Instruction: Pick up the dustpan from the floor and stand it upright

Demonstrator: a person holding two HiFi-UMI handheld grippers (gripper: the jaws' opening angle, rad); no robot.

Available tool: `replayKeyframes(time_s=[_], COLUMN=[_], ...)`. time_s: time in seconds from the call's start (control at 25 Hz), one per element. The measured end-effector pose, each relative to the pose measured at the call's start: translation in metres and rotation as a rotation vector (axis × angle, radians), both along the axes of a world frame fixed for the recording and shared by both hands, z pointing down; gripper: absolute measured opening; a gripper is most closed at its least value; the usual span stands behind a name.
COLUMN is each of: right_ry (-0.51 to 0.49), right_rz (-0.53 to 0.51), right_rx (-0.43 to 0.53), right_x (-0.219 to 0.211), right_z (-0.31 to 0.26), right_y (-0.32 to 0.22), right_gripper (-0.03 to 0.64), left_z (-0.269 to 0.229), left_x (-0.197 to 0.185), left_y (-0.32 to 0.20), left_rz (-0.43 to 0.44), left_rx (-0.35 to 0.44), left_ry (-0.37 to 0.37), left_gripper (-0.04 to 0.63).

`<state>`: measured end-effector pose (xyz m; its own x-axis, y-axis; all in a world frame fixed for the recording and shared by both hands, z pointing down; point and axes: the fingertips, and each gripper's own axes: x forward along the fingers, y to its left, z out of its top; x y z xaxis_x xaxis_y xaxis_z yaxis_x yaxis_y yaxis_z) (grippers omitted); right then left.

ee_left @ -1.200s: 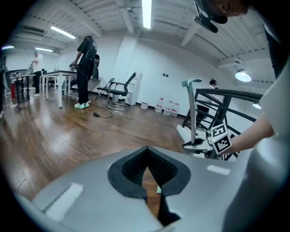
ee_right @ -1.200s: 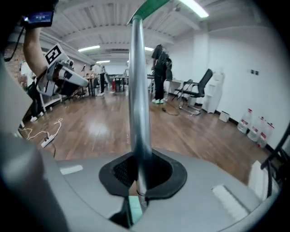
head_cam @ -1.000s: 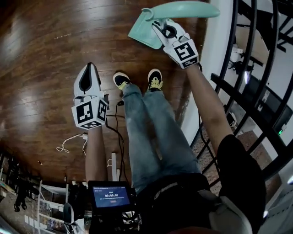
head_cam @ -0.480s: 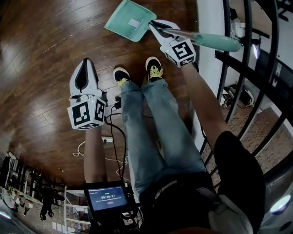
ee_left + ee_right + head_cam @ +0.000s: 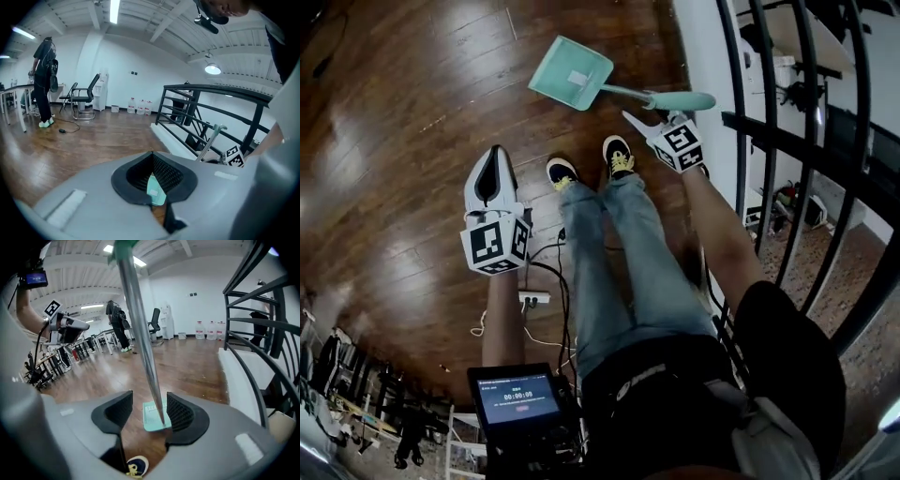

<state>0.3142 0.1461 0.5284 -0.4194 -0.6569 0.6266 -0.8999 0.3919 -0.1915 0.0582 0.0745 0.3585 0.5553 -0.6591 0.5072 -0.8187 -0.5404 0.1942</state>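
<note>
The wooden floor (image 5: 394,141) runs up to a black railing (image 5: 787,131). The green dustpan (image 5: 572,75) rests its pan on the floor ahead of the person's shoes, its handle (image 5: 675,99) rising towards the right gripper (image 5: 642,117). That gripper's jaws are opening around the shaft, which perhaps brushes one pad. The left gripper (image 5: 493,152) is pressed together, empty.

Glossy wood, matt plastic, bright metal.
The floor (image 5: 394,141) was lacquered wooden board with a strong sheen. The dustpan (image 5: 572,73) had a smooth mint plastic pan, a polished metal shaft (image 5: 140,333) and a plastic handle end. The left gripper (image 5: 494,153) wore a matt pale plastic shell, and its pads (image 5: 168,171) were black and finely ribbed. The railing (image 5: 787,141) was black painted metal, and the jeans (image 5: 623,253) were faded denim.
</note>
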Motion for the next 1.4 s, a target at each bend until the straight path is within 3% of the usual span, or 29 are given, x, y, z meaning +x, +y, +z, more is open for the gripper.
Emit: replayKeyframes(time_s=[0.08, 0.2, 0.32, 0.48, 0.64, 0.72, 0.8, 0.84, 0.88, 1.0, 1.12, 1.32, 1.4], right_ry=[-0.002, -0.030, -0.108, -0.165, -0.250, -0.314, -0.337, -0.322, -0.291, -0.207, -0.194, -0.187, -0.184], right_rz=[0.046, 0.131, 0.160, 0.079, 0.001, -0.005, -0.009, -0.027, -0.059, -0.179, -0.245, -0.257, -0.252], right_rx=[0.011, 0.109, 0.286, 0.629, 0.835, 0.868, 0.811, 0.758, 0.705, 0.603, 0.586, 0.613, 0.621], right_x=[0.001, 0.001, 0.001, -0.018, -0.050, -0.065, -0.083, -0.094, -0.107, -0.147, -0.167, -0.167, -0.164], right_z=[-0.038, -0.132, -0.259, -0.457, -0.562, -0.571, -0.548, -0.529, -0.510, -0.474, -0.468, -0.479, -0.484], right_y=[0.039, 0.069, 0.027, -0.043, -0.077, -0.095, -0.115, -0.124, -0.131, -0.131, -0.132, -0.137, -0.138], right_gripper=[0.230, 0.230, 0.224, 0.222, 0.235, 0.295, 0.348, 0.230, 0.002, 0.000, 0.000, 0.000, 0.002], left_z=[-0.041, -0.106, -0.170, -0.284, -0.362, -0.367, -0.357, -0.353, -0.350, -0.347, -0.347, -0.353, -0.359], left_x=[-0.009, -0.024, -0.022, 0.013, 0.039, 0.040, 0.037, 0.035, 0.033, 0.029, 0.032, 0.043, 0.050], left_y=[0.022, 0.037, 0.005, -0.043, -0.050, -0.051, -0.057, -0.062, -0.067, -0.068, -0.071, -0.072, -0.069], left_rz=[0.027, 0.045, 0.022, 0.045, 0.078, 0.073, 0.066, 0.056, 0.045, 0.028, 0.039, 0.075, 0.088], left_rx=[0.052, 0.097, 0.133, 0.311, 0.428, 0.445, 0.445, 0.440, 0.438, 0.449, 0.471, 0.508, 0.511], left_ry=[-0.001, 0.025, 0.064, 0.110, 0.129, 0.145, 0.172, 0.178, 0.175, 0.145, 0.116, 0.079, 0.107], left_gripper=[0.019, 0.018, 0.018, 0.019, 0.020, 0.020, 0.020, 0.020, 0.020, 0.020, 0.019, 0.020, 0.019])
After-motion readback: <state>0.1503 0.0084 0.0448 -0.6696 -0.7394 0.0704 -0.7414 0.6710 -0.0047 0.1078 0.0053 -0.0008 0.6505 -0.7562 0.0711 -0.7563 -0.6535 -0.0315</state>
